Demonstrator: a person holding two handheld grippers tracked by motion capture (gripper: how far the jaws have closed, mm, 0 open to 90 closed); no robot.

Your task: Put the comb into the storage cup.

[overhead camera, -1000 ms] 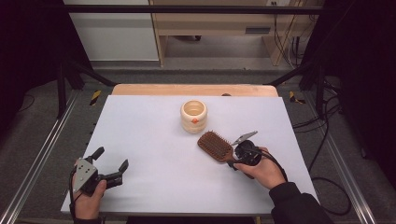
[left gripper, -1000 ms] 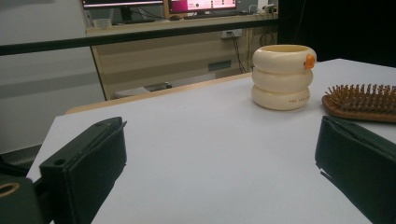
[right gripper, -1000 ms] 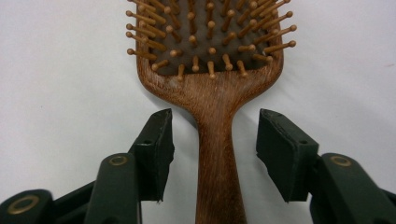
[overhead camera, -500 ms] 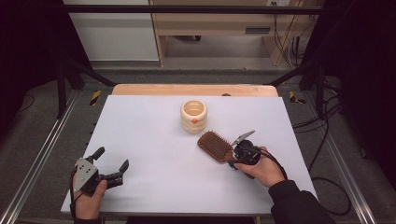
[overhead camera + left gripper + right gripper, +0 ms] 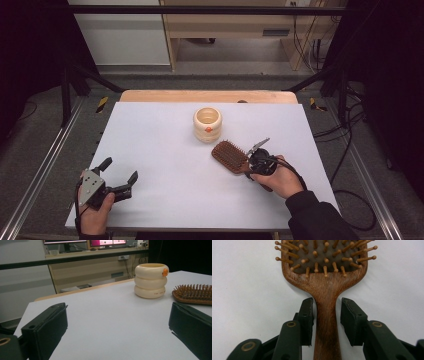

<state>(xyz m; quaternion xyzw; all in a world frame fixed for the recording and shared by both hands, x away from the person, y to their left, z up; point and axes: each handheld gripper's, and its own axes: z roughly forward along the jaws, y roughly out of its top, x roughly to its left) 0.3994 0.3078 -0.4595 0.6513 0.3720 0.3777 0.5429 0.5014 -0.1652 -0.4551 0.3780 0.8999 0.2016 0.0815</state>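
A wooden hairbrush point(image 5: 229, 155) lies bristles up on the white table point(image 5: 160, 145), right of the middle. My right gripper point(image 5: 249, 163) reaches it from the near right. In the right gripper view the brush handle point(image 5: 325, 315) runs between the jaws of my right gripper point(image 5: 327, 306), which have just been closing. The left pad is almost on the wood, and a narrow gap shows at the right pad. My left gripper point(image 5: 120, 170) rests at the near left corner, open and empty, its jaws wide apart in the left gripper view point(image 5: 117, 322).
A cream ringed cup point(image 5: 207, 124) with an orange mark stands behind the brush near the table's middle; the left gripper view has this cup point(image 5: 150, 280) left of the brush point(image 5: 193, 293). A wooden strip edges the table's far side.
The right gripper's jaws have drawn closer around the brush handle. Both hands and the brush have stayed where they were.
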